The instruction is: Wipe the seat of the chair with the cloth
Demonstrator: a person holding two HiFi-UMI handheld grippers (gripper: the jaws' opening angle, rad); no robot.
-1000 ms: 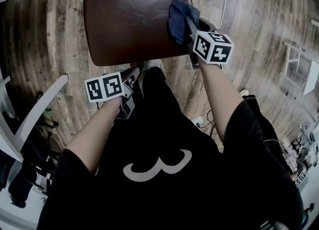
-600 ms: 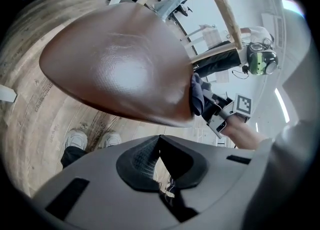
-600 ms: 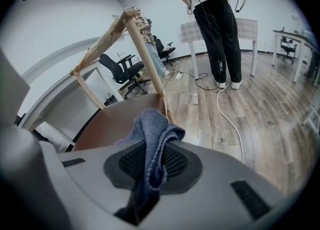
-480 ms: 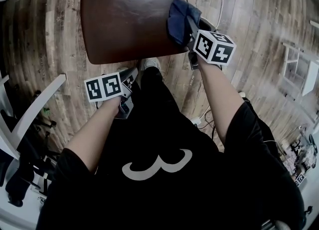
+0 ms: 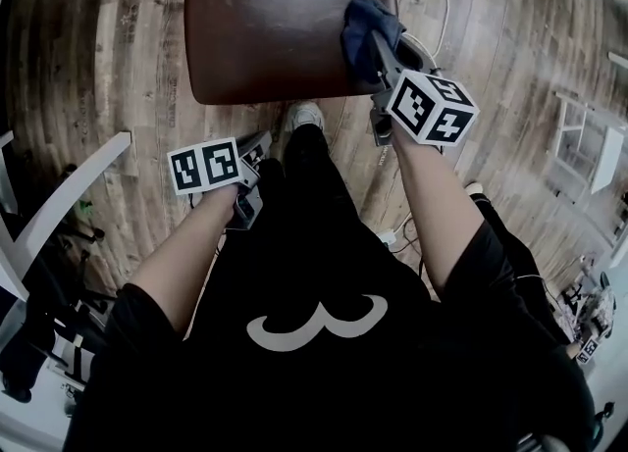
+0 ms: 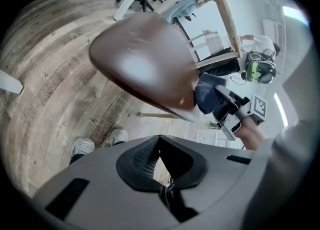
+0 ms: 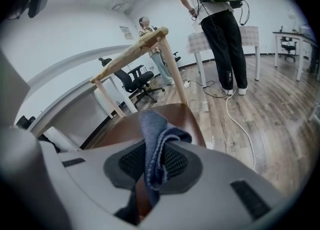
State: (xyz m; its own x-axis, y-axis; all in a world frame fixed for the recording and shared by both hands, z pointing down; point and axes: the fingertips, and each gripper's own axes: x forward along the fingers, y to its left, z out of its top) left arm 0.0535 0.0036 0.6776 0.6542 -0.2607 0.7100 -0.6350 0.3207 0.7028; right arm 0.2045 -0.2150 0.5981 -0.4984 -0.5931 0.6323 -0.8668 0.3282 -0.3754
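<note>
The dark blue cloth (image 5: 366,30) sits bunched at the right edge of the brown chair seat (image 5: 265,19), toward its near right corner. It is pinched between the jaws of the right gripper (image 5: 377,56), which reaches in from the person's side. Most of the bare seat stretches away to the left of the cloth and on toward the far edge, so the coming wipe probably has to run leftward across it. The left gripper (image 5: 257,149) hangs off the seat, just short of its near edge, with its jaws pressed together on nothing, well apart from the cloth.
</note>
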